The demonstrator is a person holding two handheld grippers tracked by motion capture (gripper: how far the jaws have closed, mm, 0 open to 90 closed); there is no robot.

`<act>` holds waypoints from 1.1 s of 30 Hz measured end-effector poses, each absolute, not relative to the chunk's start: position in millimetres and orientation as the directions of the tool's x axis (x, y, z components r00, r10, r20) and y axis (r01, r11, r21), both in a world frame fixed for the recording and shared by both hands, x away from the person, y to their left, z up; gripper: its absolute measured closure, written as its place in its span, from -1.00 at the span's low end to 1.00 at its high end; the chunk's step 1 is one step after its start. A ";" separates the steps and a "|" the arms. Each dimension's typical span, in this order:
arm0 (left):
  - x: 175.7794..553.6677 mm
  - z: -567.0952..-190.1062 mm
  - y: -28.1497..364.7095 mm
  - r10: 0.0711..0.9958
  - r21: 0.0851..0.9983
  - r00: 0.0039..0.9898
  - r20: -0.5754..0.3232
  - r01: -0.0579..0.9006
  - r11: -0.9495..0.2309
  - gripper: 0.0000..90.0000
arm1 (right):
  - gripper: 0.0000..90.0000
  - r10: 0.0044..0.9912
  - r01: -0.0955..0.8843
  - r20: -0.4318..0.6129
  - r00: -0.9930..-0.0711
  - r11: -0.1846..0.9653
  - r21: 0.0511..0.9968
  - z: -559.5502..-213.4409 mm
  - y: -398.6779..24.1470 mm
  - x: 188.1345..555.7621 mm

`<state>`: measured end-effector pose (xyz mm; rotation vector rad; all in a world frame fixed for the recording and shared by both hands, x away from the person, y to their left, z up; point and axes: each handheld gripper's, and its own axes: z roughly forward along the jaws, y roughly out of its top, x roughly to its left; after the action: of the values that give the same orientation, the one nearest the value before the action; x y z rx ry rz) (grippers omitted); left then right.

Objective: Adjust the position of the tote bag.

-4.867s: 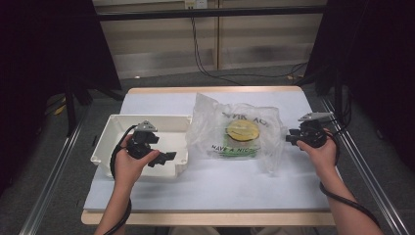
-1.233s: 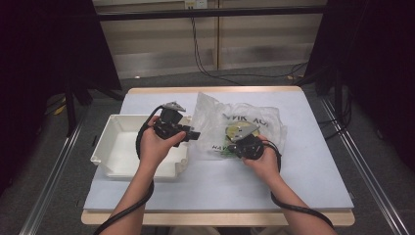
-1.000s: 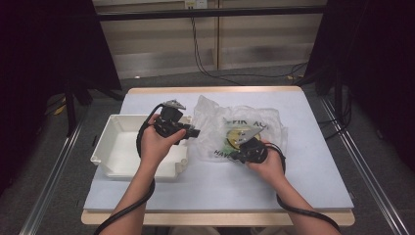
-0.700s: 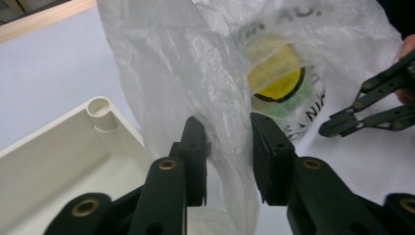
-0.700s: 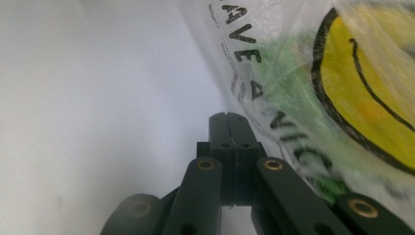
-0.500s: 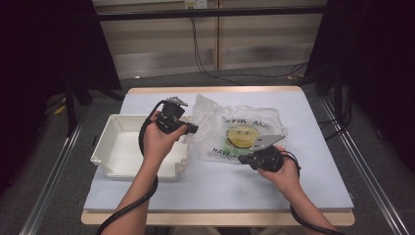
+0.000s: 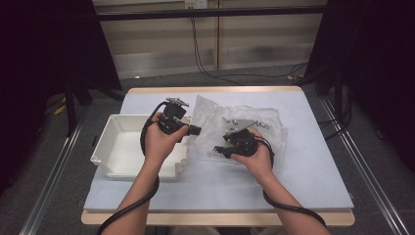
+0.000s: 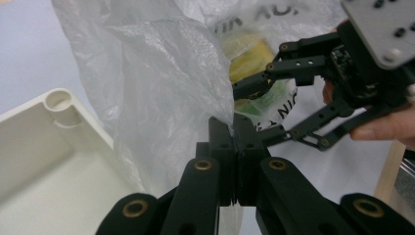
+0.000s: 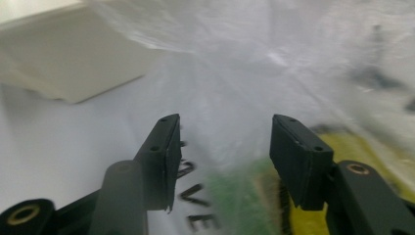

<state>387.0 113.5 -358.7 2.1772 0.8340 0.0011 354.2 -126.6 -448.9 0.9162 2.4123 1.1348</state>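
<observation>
High view: a person stands at the bench (image 7: 303,181) and holds a black tool in each hand.
Bag: a clear plastic bag (image 7: 264,125) lies in the middle of the bench, just right of the tray. It has dark letters printed on it and something yellow and green inside.
Bag, left gripper view: the thin plastic (image 8: 161,83) rises in a crinkled sheet, and its lower edge runs down between the two black jaws. The yellow and green thing (image 8: 252,54) shows through the plastic behind it.
Left tool: the left tool (image 7: 195,130) sits at the left edge of the bag, above the right rim of the tray. Its jaws are pressed together, and they pinch the edge of the bag.
Right tool: the right tool (image 7: 219,149) rests over the front part of the bag, with its jaws pointing left toward the tray. Its jaws have just been opening.
Right tool, right gripper view: the two black jaws stand apart with a clear gap, and they press on nothing. The bag, with its printed letters (image 9: 195,196), lies under and beyond them. This picture is blurry.
Tray: a white plastic tray (image 7: 105,147) sits on the left side of the bench, with its open side up.
Hands: the left hand (image 7: 159,142) is over the tray's right rim. The right hand (image 7: 257,159) is at the near edge of the bag.
Cables: a black cable (image 7: 293,210) trails from each tool toward the person.
</observation>
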 end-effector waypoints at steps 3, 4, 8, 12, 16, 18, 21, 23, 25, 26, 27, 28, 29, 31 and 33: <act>388.8 -359.7 116.8 0.567 0.677 0.780 -0.264 0.569 -0.468 0.98 | -0.22 0.697 0.414 -0.042 -0.715 0.472 0.779 -448.5 -128.9 360.9; 390.1 -361.1 117.6 0.560 0.680 0.783 -0.271 0.568 -0.464 0.98 | -0.40 0.709 0.412 -0.054 -0.703 0.467 0.782 -447.3 -129.4 363.0; 393.4 -362.5 119.0 0.563 0.675 0.779 -0.275 0.574 -0.464 0.98 | -0.44 0.720 0.417 -0.069 -0.691 0.474 0.776 -446.2 -128.7 369.3; 395.1 -364.2 116.9 0.556 0.668 0.783 -0.279 0.574 -0.473 0.98 | -0.54 0.722 0.435 -0.066 -0.689 0.484 0.760 -456.7 -127.8 377.6; 397.5 -366.9 113.5 0.555 0.663 0.776 -0.301 0.588 -0.462 0.98 | -0.24 0.711 0.445 -0.070 -0.699 0.510 0.737 -463.3 -125.8 381.0; 399.1 -367.5 112.8 0.552 0.665 0.779 -0.298 0.584 -0.465 0.98 | -0.05 0.702 0.448 -0.073 -0.709 0.527 0.722 -467.5 -125.4 382.5; 400.1 -366.0 111.6 0.557 0.668 0.779 -0.290 0.581 -0.465 0.97 | 0.34 0.721 0.475 -0.057 -0.690 0.511 0.716 -469.2 -129.8 381.9; 401.4 -365.1 111.6 0.560 0.672 0.782 -0.274 0.572 -0.470 0.97 | 0.79 0.712 0.486 -0.008 -0.702 0.488 0.725 -466.7 -132.6 380.6; 402.4 -364.1 111.1 0.566 0.671 0.783 -0.260 0.567 -0.477 0.96 | 1.00 0.692 0.487 0.012 -0.722 0.495 0.719 -464.2 -133.3 378.0; 402.6 -363.8 110.4 0.569 0.673 0.781 -0.258 0.568 -0.475 0.96 | 1.00 0.687 0.485 0.007 -0.727 0.505 0.714 -464.0 -132.9 376.5; 403.1 -363.2 110.2 0.566 0.671 0.784 -0.254 0.565 -0.481 0.96 | 1.00 0.681 0.486 0.012 -0.732 0.510 0.710 -463.6 -133.3 374.4; 402.7 -362.7 109.0 0.573 0.676 0.781 -0.249 0.564 -0.475 0.97 | 1.00 0.671 0.485 0.021 -0.742 0.514 0.708 -463.7 -134.0 372.5; 403.0 -362.2 108.5 0.569 0.678 0.787 -0.237 0.553 -0.483 0.97 | 1.00 0.661 0.488 0.044 -0.749 0.505 0.711 -464.6 -134.6 370.4; 402.9 -360.8 107.2 0.580 0.683 0.781 -0.231 0.554 -0.475 0.98 | 1.00 0.640 0.483 0.058 -0.766 0.514 0.709 -464.7 -137.0 364.6; 404.0 -359.7 107.5 0.580 0.685 0.785 -0.217 0.546 -0.482 0.98 | 1.00 0.617 0.483 0.081 -0.783 0.521 0.704 -463.5 -139.3 356.5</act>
<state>404.0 107.5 -359.7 2.1876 0.8320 0.0557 356.5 -139.3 -463.5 0.9430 2.5790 1.1092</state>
